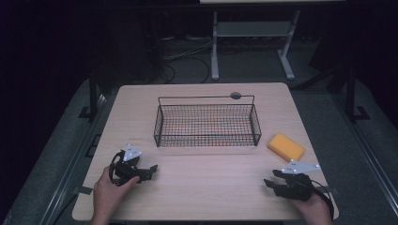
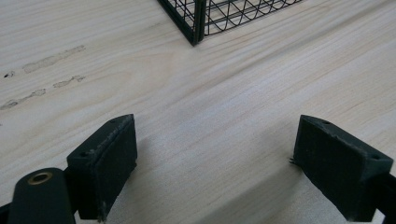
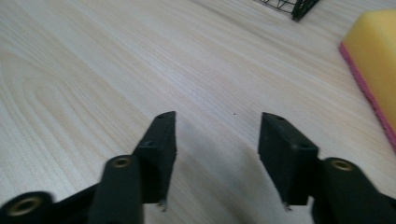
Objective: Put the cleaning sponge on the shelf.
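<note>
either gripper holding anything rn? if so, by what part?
Nothing held. Left gripper and right gripper both stand open over bare table; the sponge lies apart, untouched.

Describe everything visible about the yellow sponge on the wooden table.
The yellow rectangular sponge is a soft-looking foam block with a thin pink layer along its underside, seen in the right gripper view. It lies flat and askew on the pale wooden table, near the right edge, just right of the black wire basket and apart from it. The right gripper, jaws open and empty, sits nearer the person and does not touch it. Nothing rests on it.
</note>
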The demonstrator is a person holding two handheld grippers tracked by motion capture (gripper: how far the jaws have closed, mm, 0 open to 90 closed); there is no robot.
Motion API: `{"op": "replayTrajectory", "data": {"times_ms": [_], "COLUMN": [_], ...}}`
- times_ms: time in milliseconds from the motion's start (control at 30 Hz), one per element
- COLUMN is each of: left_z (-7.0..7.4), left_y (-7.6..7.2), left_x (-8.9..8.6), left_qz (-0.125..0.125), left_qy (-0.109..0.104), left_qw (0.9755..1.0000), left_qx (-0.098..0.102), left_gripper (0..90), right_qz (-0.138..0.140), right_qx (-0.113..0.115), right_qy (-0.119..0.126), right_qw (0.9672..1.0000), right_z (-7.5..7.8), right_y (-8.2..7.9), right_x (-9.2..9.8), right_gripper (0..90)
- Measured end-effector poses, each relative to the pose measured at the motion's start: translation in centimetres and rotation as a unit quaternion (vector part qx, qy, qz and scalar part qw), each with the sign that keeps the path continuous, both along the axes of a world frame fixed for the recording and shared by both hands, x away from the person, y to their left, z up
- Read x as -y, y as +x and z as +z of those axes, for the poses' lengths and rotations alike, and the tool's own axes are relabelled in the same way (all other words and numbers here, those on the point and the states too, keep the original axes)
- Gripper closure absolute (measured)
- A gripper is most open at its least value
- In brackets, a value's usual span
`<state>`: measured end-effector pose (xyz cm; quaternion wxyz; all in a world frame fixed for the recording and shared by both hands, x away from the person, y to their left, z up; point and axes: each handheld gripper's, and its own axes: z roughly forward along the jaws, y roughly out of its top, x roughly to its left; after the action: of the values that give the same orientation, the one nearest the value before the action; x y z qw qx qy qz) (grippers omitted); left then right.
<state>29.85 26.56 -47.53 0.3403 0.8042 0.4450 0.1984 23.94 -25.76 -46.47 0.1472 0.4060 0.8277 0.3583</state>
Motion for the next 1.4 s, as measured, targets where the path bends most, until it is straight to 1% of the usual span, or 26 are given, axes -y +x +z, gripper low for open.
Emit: {"op": "replayTrajectory", "data": {"times_ms": [33, 67, 100, 167, 200, 233, 267, 367, 400, 500, 700, 1000, 1200, 1333, 1400], "left_z": [0.0, 0.0, 0.0, 0.0, 0.0, 0.0, 0.0, 0.0, 0.0, 0.0, 0.0, 0.0, 0.0, 0.0, 0.0], "left_y": [0.0, 0.0, 0.0, 0.0, 0.0, 0.0, 0.0, 0.0, 0.0, 0.0, 0.0, 0.0, 0.0, 0.0, 0.0], "left_x": [0.0, 0.0, 0.0, 0.0, 0.0, 0.0, 0.0, 0.0, 0.0, 0.0, 0.0, 0.0, 0.0, 0.0, 0.0], "left_qz": [0.000, 0.000, 0.000, 0.000, 0.000, 0.000, 0.000, 0.000, 0.000, 0.000, 0.000, 0.000, 0.000, 0.000, 0.000], "left_qy": [0.000, 0.000, 0.000, 0.000, 0.000, 0.000, 0.000, 0.000, 0.000, 0.000, 0.000, 0.000, 0.000, 0.000, 0.000], "left_qw": [1.0000, 1.0000, 1.0000, 1.0000, 1.0000, 1.0000, 1.0000, 1.0000, 1.0000, 1.0000, 1.0000, 1.0000, 1.0000, 1.0000, 1.0000], "left_qx": [0.000, 0.000, 0.000, 0.000, 0.000, 0.000, 0.000, 0.000, 0.000, 0.000, 0.000, 0.000, 0.000, 0.000, 0.000], "left_gripper": [12.7, 12.7, 12.7, 12.7, 12.7, 12.7, 12.7, 12.7, 12.7, 12.7, 12.7, 12.7, 12.7, 12.7, 12.7], "right_qz": [0.000, 0.001, -0.003, -0.006, -0.006, -0.009, -0.009, -0.014, -0.015, -0.019, -0.033, -0.053, -0.073, -0.081, -0.088], "right_qx": [0.000, -0.001, -0.001, -0.003, -0.003, -0.003, -0.003, -0.009, -0.013, -0.014, -0.014, -0.007, -0.008, -0.010, -0.010], "right_qy": [0.000, 0.002, -0.001, 0.003, 0.003, 0.002, 0.002, -0.001, -0.003, -0.004, -0.006, -0.013, -0.021, -0.023, -0.027], "right_qw": [1.0000, 1.0000, 1.0000, 1.0000, 1.0000, 1.0000, 1.0000, 0.9999, 0.9998, 0.9997, 0.9993, 0.9985, 0.9971, 0.9964, 0.9957], "right_z": [0.0, 0.3, 0.4, 0.6, 0.6, 0.8, 0.8, 0.9, 0.9, 1.0, 1.1, 1.5, 1.5, 1.4, 1.4], "right_y": [0.0, -0.1, -0.2, -0.2, -0.2, -0.2, -0.2, -0.1, -0.1, -0.1, 0.3, 0.6, 0.9, 1.1, 1.4], "right_x": [0.0, 0.3, 0.4, 0.9, 0.9, 1.3, 1.3, 1.9, 2.2, 2.4, 3.4, 4.8, 6.0, 6.5, 7.0], "right_gripper": [53.2, 60.6, 64.3, 71.4, 71.4, 77.8, 77.8, 85.5, 89.4, 89.8, 89.9, 89.9, 89.9, 89.9, 89.9]}}
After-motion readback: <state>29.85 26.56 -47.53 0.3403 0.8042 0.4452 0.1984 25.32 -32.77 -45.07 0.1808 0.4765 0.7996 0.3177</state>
